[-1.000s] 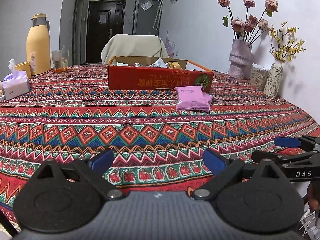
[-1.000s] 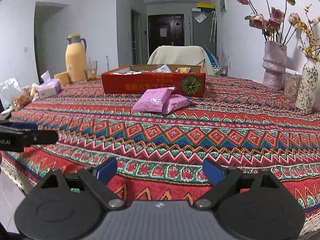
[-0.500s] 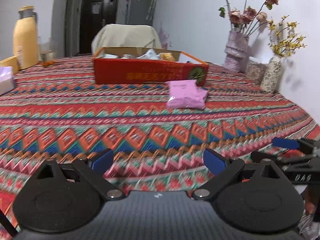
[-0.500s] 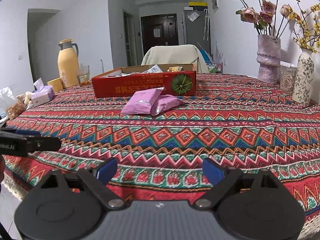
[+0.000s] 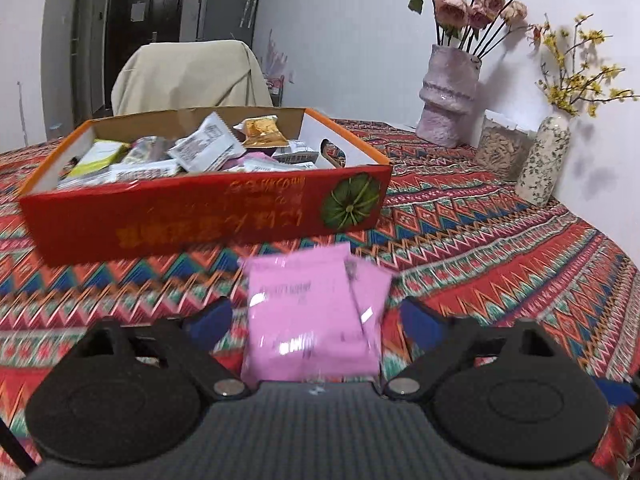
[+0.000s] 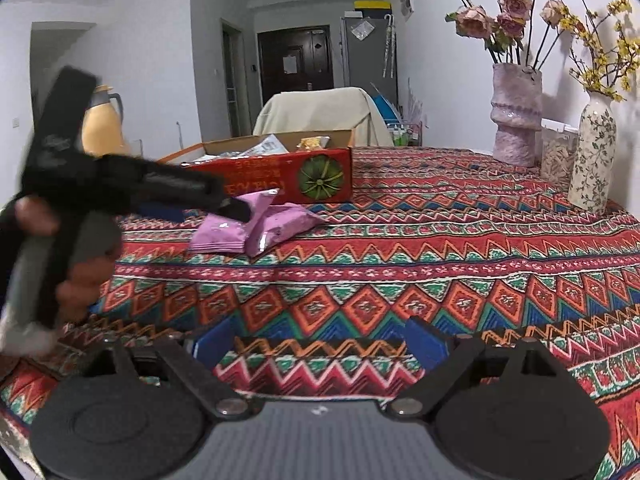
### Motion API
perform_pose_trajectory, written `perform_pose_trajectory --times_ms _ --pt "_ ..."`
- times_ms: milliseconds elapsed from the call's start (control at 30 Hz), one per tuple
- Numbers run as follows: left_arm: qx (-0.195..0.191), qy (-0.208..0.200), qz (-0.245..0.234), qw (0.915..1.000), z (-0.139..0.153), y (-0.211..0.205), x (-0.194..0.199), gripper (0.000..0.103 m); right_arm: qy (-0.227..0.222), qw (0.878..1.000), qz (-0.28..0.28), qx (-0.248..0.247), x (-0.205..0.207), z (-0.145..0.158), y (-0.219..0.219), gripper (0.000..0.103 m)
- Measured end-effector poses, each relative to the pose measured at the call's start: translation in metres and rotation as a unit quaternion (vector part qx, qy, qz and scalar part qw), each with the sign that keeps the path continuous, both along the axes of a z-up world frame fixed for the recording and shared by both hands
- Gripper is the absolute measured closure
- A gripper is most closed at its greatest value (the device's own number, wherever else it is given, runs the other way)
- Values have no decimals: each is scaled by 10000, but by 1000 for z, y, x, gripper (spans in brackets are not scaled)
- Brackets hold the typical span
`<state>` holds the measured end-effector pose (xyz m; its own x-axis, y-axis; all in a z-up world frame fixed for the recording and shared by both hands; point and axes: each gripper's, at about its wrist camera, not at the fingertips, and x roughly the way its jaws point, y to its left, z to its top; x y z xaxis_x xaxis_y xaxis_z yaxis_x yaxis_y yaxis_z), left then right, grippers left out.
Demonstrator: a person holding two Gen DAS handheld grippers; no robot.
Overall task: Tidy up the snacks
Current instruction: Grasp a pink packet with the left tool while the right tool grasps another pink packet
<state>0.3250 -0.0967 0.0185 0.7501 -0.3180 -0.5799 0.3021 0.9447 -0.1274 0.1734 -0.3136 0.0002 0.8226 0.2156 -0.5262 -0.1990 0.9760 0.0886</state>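
Note:
Two pink snack packets lie overlapped on the patterned tablecloth, just in front of a red cardboard box holding several snack packs. My left gripper is open, its blue pads on either side of the packets, close above them. In the right wrist view the packets and box lie ahead, and the left gripper reaches over the packets from the left. My right gripper is open and empty near the table's front edge.
A pink vase of roses, a jar and a small floral vase stand at the right by the wall. A yellow thermos stands at the far left. A covered chair is behind the table.
My left gripper has moved forward across the table to the pink packets, which now lie between its open fingers. The right gripper has moved slightly forward.

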Motion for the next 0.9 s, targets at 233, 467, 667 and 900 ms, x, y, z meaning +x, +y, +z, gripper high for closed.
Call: perform_pose_trajectory --times_ms 233,467,667,900 --pt "172 232 198 9994 2 27 -8 41 175 9991 60 390 33 1 -5 11" --pt "-30 -268 859 9959 5 114 -80 40 727 9921 622 816 105 8 27 11" --pt "-176 -260 1009 9944 -7 143 -88 40 956 9901 710 744 178 12 73 11" --pt "-679 -240 937 9930 -12 165 -89 40 707 9924 955 -329 194 8 136 18"
